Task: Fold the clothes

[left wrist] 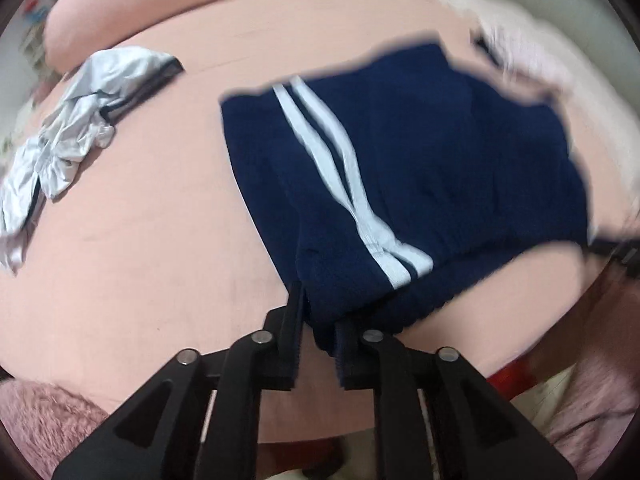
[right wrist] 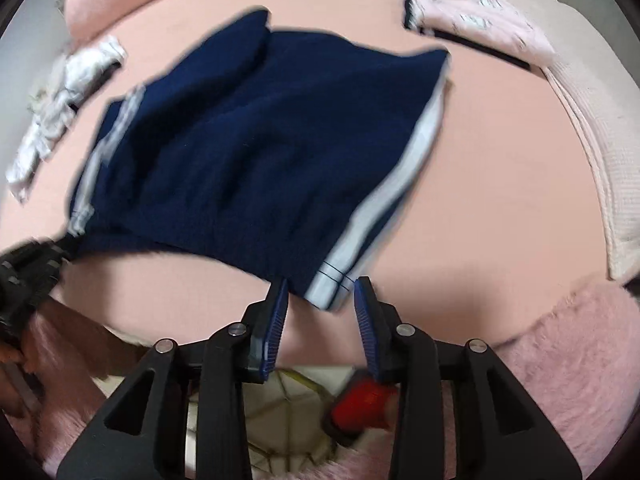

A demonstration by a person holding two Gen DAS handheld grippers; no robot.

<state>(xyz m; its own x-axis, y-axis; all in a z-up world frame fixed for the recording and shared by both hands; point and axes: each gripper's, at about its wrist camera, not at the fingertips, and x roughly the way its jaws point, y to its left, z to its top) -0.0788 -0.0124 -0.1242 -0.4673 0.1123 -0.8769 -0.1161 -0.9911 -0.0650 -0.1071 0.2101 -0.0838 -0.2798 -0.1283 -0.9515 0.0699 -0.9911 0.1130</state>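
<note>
Navy shorts with white side stripes lie spread on a pink bed sheet. My left gripper is shut on the near waistband corner of the shorts by the stripes. In the right wrist view the same shorts fill the middle. My right gripper is open, its jaws standing apart around the other striped corner without pinching it. The left gripper shows at that view's left edge, holding the far corner.
A crumpled silver-grey garment lies on the sheet to the left. A folded pale pink garment and a cream blanket lie at the right. A pink fluffy blanket covers the near edge. A pink pillow lies at the back.
</note>
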